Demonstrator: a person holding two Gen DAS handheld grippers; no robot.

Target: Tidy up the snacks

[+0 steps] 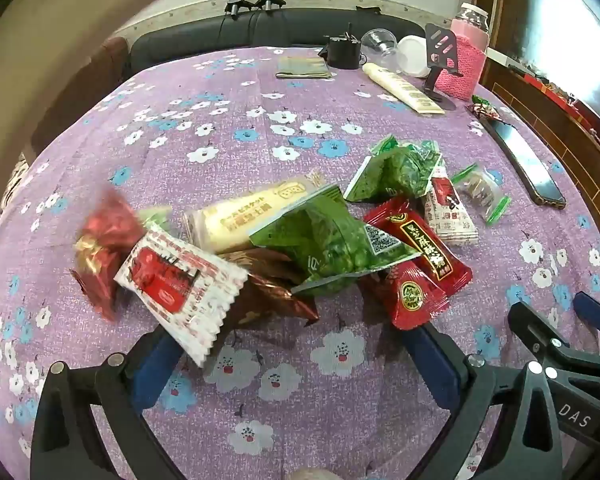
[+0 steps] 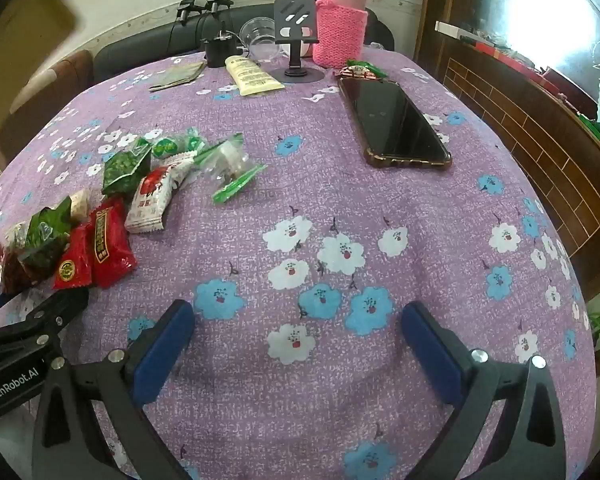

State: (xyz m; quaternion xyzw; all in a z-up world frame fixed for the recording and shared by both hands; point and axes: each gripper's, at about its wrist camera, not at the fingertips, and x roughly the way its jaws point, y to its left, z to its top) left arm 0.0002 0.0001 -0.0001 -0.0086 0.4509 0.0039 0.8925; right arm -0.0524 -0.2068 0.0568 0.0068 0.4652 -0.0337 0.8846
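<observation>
Two claws: your left gripper [image 1: 296, 360] and right gripper [image 2: 296, 344] both hang with jaws spread wide and nothing between the blue pads.
Left claw's reach: the snack pile [image 1: 284, 240] lies just ahead of its fingertips, on the purple flowered tablecloth [image 1: 220, 128].
Nearest packet: the white-and-red wafer packet [image 1: 180, 280] sits by your left finger, its corner almost touching that pad; it looks blurred.
Other near packet: the red sesame packets [image 1: 416, 264] lie just ahead of your right finger.
Long axis: the cream biscuit bar [image 1: 244, 216] runs slantwise across the pile, left-near to right-far.
Right claw's outlook: bare cloth ahead of it; the pile lies well off to its left, so your left hand is the nearer one, I judge.
Outliers: a clear green-edged bag [image 2: 232, 168] and green pea bags [image 1: 396, 172] sit at the pile's far side.
Keep clear of: the phone [image 2: 396, 124] and pink-sleeved bottle [image 2: 342, 24], well beyond.
</observation>
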